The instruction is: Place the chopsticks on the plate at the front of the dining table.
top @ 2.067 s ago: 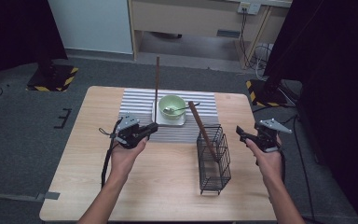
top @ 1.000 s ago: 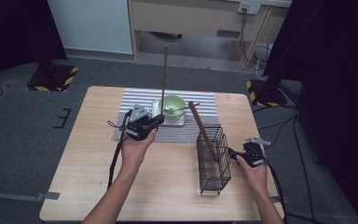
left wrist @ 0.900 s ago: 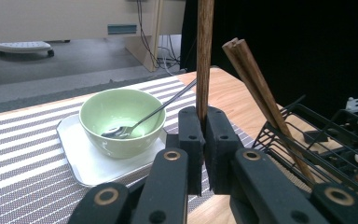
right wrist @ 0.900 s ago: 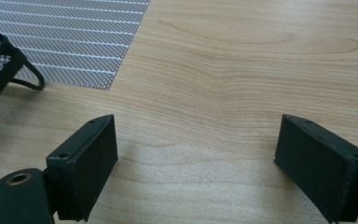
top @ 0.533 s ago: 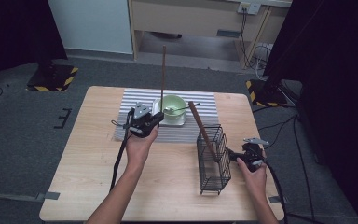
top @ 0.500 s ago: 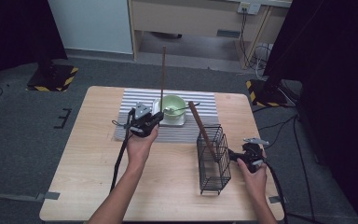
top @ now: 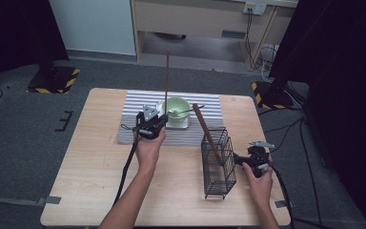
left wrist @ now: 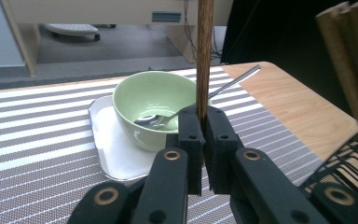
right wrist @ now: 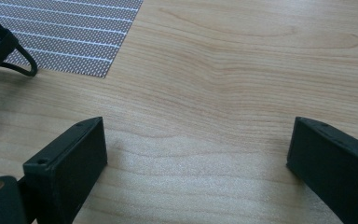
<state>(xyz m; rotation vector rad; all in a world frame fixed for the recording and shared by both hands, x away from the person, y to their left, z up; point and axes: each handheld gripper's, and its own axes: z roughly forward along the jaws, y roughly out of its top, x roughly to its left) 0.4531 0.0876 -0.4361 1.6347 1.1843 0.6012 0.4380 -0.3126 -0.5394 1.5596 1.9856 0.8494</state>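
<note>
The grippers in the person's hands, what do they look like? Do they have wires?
Both are black tools with two chunky, flat-faced jaws. The left gripper has round brass-coloured rivets along its jaw arms, a grey three-cornered plate on top, and a black cable trailing down past the forearm. The right gripper carries a grey plate too, and its black cable runs off the table edge. The forearms are bare, with no sleeves.

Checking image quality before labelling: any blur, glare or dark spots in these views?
High view: table evenly lit, room edges black. Left gripper view: green bowl sharp, brown stick in the left gripper slightly soft, sheen on spoon. Right gripper view: bright glare on table, near jaws blurred.
</note>
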